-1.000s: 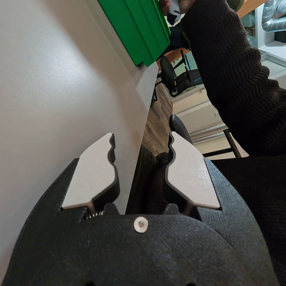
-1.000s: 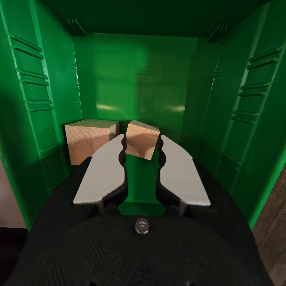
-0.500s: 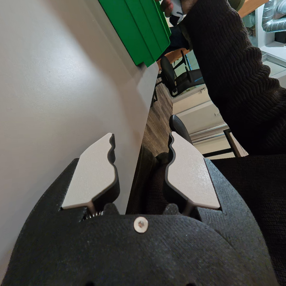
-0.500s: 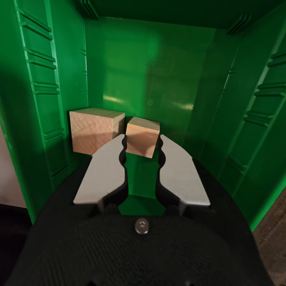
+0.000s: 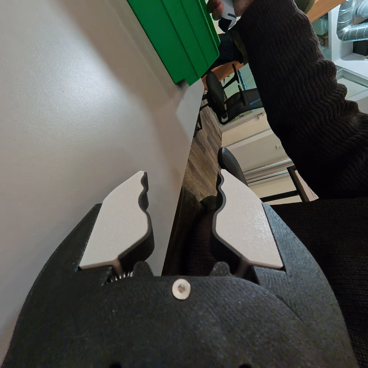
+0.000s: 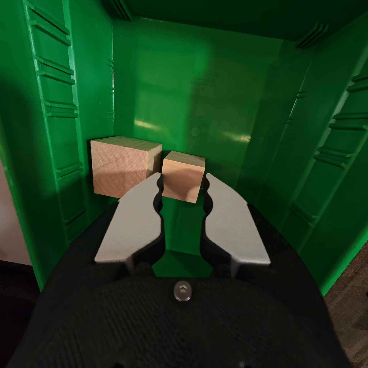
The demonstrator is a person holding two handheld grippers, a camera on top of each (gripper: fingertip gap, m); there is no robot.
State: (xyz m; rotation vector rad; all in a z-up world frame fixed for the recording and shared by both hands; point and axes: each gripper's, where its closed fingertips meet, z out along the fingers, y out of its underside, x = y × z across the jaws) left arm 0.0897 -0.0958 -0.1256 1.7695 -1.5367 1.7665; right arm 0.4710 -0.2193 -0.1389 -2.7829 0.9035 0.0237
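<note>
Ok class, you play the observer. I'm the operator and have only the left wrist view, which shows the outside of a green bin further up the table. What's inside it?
Observer: Two wooden blocks, a big block and a small block, are in the green bin.
Operator: Where is the right claw?
Observer: The right claw reaches into the bin, with its tips closed on the two sides of the small block.
Operator: And the big one?
Observer: It sits just left of the small block, against the bin's ribbed side wall.
</note>
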